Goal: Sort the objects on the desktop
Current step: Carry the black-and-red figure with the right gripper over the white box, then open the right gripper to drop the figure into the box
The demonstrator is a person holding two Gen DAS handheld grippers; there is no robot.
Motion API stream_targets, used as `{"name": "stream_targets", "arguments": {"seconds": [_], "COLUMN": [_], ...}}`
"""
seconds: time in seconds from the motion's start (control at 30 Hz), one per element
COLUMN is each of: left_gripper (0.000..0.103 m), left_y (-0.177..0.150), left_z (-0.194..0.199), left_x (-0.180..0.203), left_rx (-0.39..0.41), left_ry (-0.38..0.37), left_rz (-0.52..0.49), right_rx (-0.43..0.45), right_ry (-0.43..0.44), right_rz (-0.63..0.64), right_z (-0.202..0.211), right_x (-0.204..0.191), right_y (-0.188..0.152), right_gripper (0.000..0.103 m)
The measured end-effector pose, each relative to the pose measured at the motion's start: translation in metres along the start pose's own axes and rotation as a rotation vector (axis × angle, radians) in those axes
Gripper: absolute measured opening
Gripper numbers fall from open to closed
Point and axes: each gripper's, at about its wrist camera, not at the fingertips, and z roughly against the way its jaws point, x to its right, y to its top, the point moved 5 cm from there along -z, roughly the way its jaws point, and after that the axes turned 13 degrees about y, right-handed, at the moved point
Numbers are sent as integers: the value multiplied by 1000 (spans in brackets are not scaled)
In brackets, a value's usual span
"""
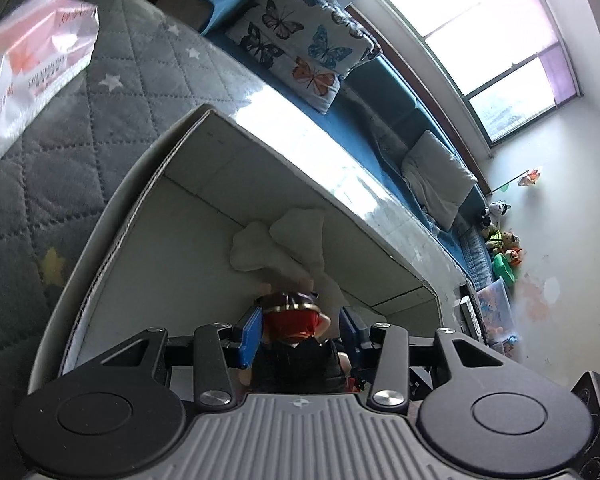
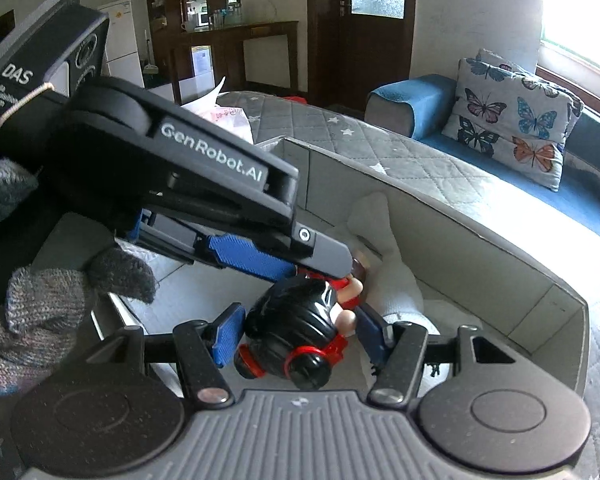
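A toy doll [image 2: 296,328] with black hair buns and a red dress hangs over an open grey cardboard box [image 2: 480,248]. My left gripper [image 1: 300,332] is shut on the doll [image 1: 296,320] around its body. It also shows in the right wrist view [image 2: 320,268], coming in from the upper left. My right gripper [image 2: 296,336] has its blue pads [image 2: 228,334] on either side of the doll's head; the left pad touches the hair, and contact on the right side is unclear. White socks [image 1: 276,240] lie inside the box, also seen in the right wrist view [image 2: 388,264].
The box [image 1: 148,184] stands on a grey quilted star-pattern cover [image 1: 80,140]. A tissue pack [image 1: 32,68] lies at the far left. A butterfly cushion [image 2: 512,116] and blue sofa [image 2: 412,100] lie beyond. A gloved hand [image 2: 40,312] holds the left gripper.
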Motion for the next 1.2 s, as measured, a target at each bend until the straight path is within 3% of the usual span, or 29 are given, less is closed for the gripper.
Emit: {"name": "stream_targets", "arguments": {"seconds": [0.3, 0.63, 0.93, 1.0, 1.2], "left_gripper": [45, 45, 44, 44, 44], "left_y": [-5, -34, -84, -96, -134], "left_z": [21, 61, 87, 92, 96], "left_x": [7, 30, 55, 59, 71], "left_rx": [45, 95, 110, 113, 96], "left_ry": [12, -9, -5, -2, 5], "left_rz": [-35, -104, -196, -213, -259], "right_rx": [31, 143, 208, 211, 239], "right_ry": [-11, -69, -122, -140, -186], "right_rz": [3, 8, -34, -45, -86], "right_z": [12, 77, 132, 142, 167], "right_x": [-3, -15, -27, -29, -35], "right_y": [4, -10, -51, -64, -102], "right_gripper": [65, 77, 79, 86, 87]}}
